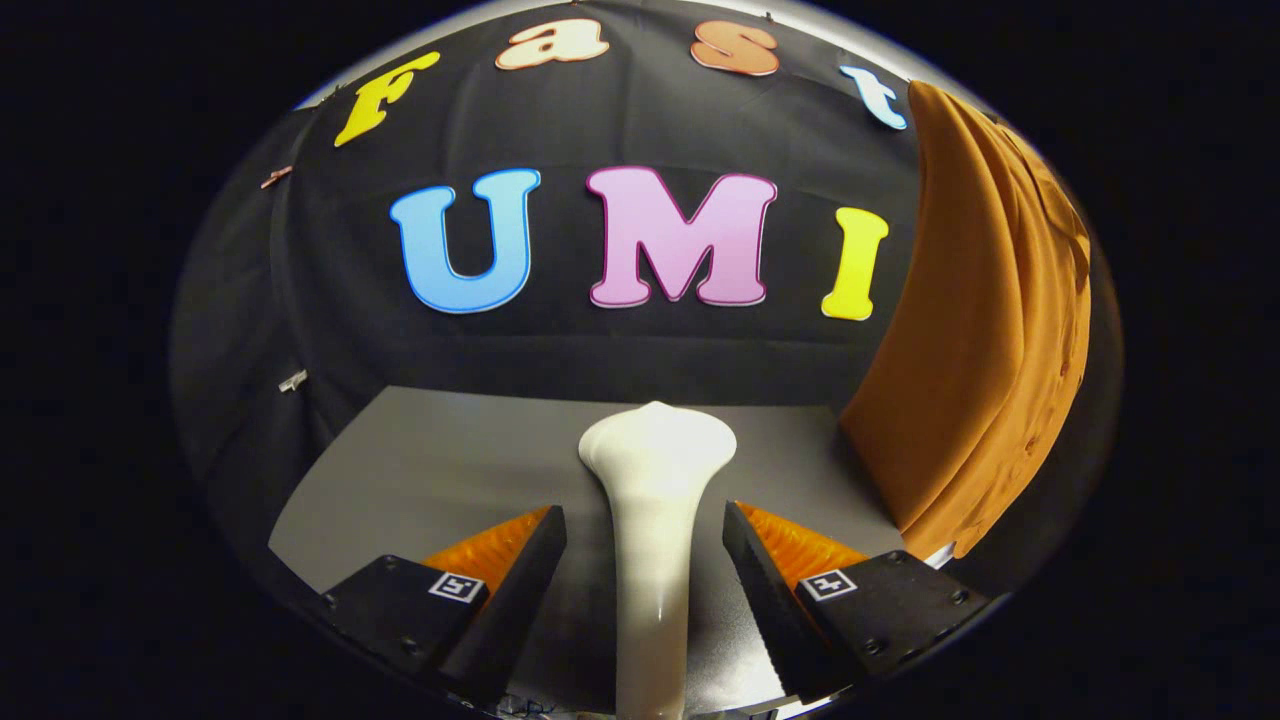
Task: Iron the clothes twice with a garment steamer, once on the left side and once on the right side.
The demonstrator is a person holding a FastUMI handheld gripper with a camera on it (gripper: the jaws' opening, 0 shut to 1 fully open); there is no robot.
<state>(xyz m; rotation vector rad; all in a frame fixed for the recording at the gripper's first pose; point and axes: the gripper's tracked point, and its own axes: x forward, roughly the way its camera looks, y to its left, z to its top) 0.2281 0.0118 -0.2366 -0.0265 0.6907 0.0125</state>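
Garment steamer, a glossy white plastic wand with a slim handle flaring to a broad rounded head [655, 500], stands between the fingers, handle running down between them and head pointing out at 12 o'clock. Gripper [645, 560]: jaws apart, a visible gap on each side of the handle, neither finger pressing on it. Left finger [520, 565] sits off the handle at about 9 o'clock, right finger [765, 570] at about 3 o'clock. Whether the wand rests on the grey matte tabletop [440, 470] or is propped some other way, I can't tell.

Step in hand, as I read it: get a grip on the handle before any pass on the cloth. To do it well:
- Centre first. Gaps look roughly even; keep them so, so both fingers land together and the wand doesn't get shoved sideways.
- Close on the slim straight part of the handle, not the flare near the head; the taper would likely let it slide.
- Surface looks slick and hard, so expect slip or twist. Clamp firmly and check the head doesn't roll.

Further out, at about 2 o'clock beyond the fingers, the orange-brown draped fabric garment [985, 330] hangs in vertical folds at the tabletop's far right side, well apart from the steamer head. No pass looks done yet. Once gripped, swing the head to face the cloth.
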